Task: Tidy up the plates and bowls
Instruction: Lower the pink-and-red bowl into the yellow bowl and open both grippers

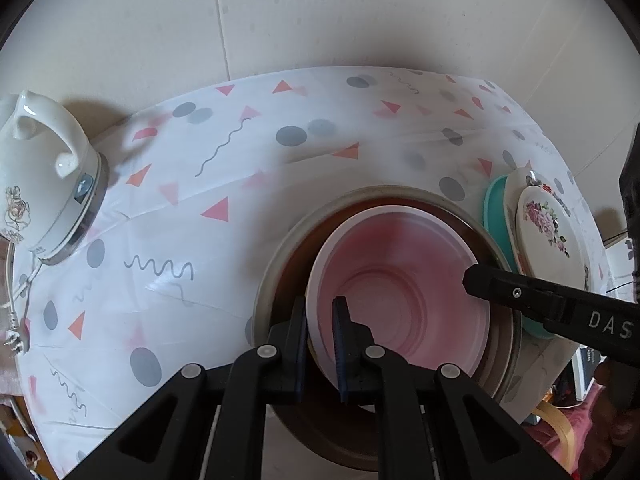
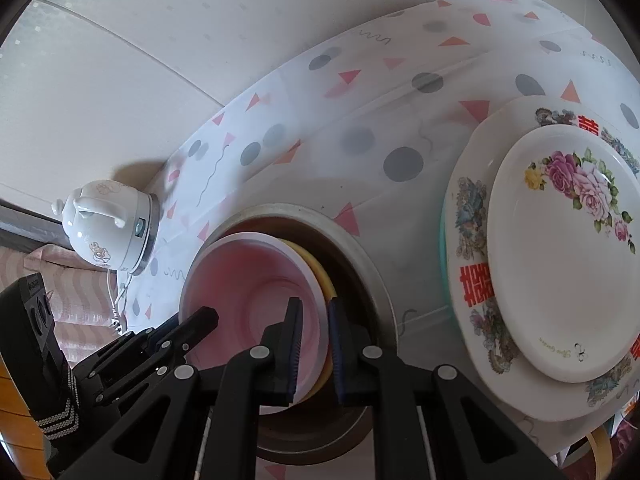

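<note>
Both tongs, left gripper (image 1: 322, 344) and right gripper (image 2: 314, 344), pinch opposite rims of the pink bowl (image 1: 400, 280), which sits low inside the metal basin (image 1: 276, 264).

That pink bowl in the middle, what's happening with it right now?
A person with a gripper in each hand grips the pink bowl by opposite sides of its rim: the left gripper is shut on one side, the right gripper on the other, where a yellow rim shows behind the pink one. The bowl sits inside a larger brown bowl on the patterned tablecloth. Stacked plates lie beside it, a white kettle further off.
</note>
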Demonstrator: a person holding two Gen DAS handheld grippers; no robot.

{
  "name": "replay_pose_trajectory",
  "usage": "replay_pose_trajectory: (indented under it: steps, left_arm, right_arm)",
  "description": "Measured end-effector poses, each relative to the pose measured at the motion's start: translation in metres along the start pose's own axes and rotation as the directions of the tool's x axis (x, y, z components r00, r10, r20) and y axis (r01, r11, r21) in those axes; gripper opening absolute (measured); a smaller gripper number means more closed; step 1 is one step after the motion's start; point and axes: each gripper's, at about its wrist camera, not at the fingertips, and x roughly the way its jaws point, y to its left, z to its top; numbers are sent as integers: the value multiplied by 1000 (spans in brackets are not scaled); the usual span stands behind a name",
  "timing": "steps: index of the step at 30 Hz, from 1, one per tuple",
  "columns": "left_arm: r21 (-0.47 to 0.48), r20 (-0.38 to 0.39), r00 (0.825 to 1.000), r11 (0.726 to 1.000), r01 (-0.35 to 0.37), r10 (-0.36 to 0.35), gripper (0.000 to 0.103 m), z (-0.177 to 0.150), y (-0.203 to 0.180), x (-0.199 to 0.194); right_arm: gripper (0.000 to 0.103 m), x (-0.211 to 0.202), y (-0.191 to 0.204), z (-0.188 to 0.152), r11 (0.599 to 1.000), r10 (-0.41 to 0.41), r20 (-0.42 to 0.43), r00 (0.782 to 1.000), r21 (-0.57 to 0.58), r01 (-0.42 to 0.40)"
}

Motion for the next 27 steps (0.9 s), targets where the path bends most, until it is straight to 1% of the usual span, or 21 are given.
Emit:
replay_pose_trajectory:
  steps: [11, 13, 15, 23, 27]
  left_arm:
    - [10, 7, 1000, 1000, -19, 19, 13, 1, -2, 3]
    - [12, 6, 1000, 1000, -22, 22, 16, 2, -2, 4]
    - [12, 6, 1000, 1000, -17, 17, 16, 2, -2, 4]
    - [5, -1, 1000, 1000, -9, 9, 17, 1, -1, 3]
    - [3, 5, 1000, 1000, -15, 15, 19, 0, -1, 2]
  right_arm:
    - [15, -3, -1, 1, 999, 22, 9, 1000, 25, -22]
    - [15, -5, -2, 1, 999, 25, 18, 1000, 30, -26]
    - [15, -5, -2, 1, 999, 27, 20, 999, 37, -28]
    - [15, -5, -5, -1, 998, 12, 14, 1000, 54, -12]
    - [15, -6, -4, -1, 999, 1, 22, 1000, 54, -2]
